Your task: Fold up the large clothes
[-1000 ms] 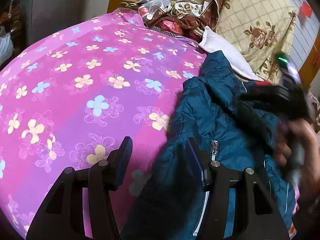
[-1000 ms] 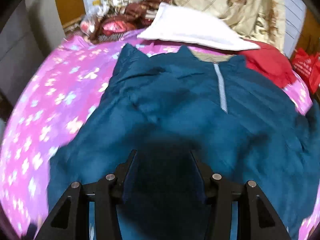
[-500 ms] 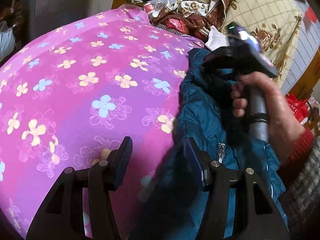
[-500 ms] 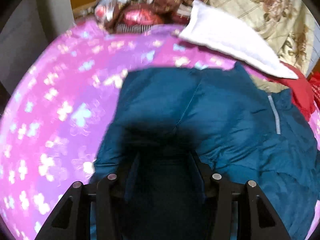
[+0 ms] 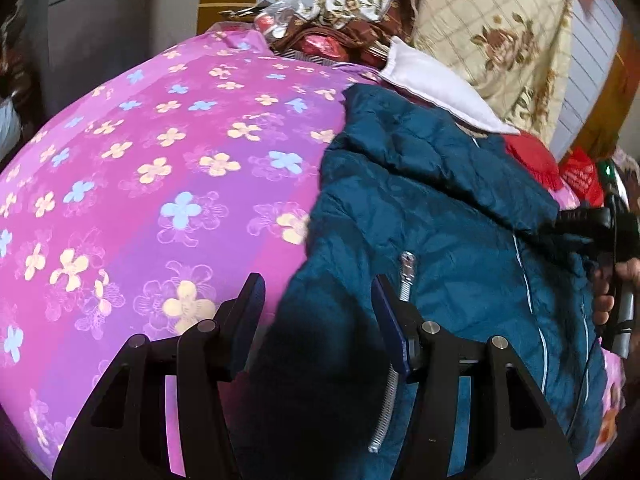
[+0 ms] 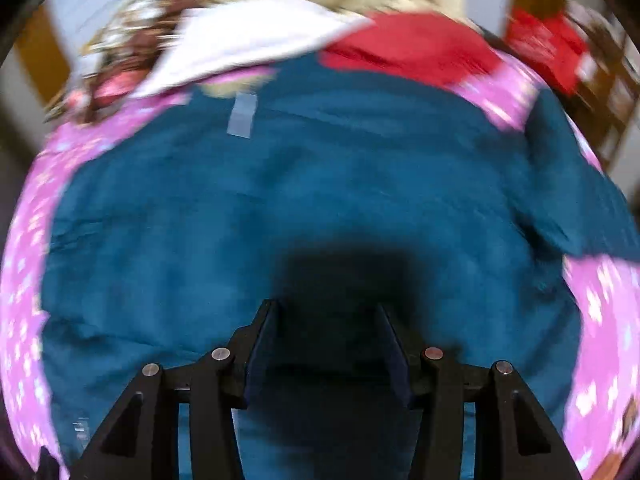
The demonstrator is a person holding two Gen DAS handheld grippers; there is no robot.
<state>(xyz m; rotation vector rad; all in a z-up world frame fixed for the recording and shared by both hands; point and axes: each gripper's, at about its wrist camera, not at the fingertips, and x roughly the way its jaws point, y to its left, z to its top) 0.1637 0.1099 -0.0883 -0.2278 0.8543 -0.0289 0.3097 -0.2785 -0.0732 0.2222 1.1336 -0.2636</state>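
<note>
A large teal padded jacket [image 5: 440, 208] lies on a pink flowered bed cover [image 5: 160, 184], with a fold running across its upper part and a silver zipper [image 5: 406, 268] near my left fingers. My left gripper [image 5: 318, 300] is open, its jaws astride the jacket's left edge low at the front. The right gripper shows in the left wrist view [image 5: 576, 222] at the jacket's right side, held in a hand. In the blurred right wrist view, my right gripper [image 6: 326, 312] stands open over the jacket [image 6: 280, 184], with dark cloth between its jaws.
A white pillow [image 5: 436, 88] and a beige flowered quilt [image 5: 500, 40] lie at the head of the bed. A red garment [image 5: 532, 160] sits beside the jacket's collar. Cluttered bags and cloth [image 5: 332, 36] are at the far edge. A grey cabinet [image 5: 100, 20] stands to the left.
The right gripper swung from the jacket's upper left over to its right side. The jacket's sleeve part now lies folded across the body. My left gripper stayed put.
</note>
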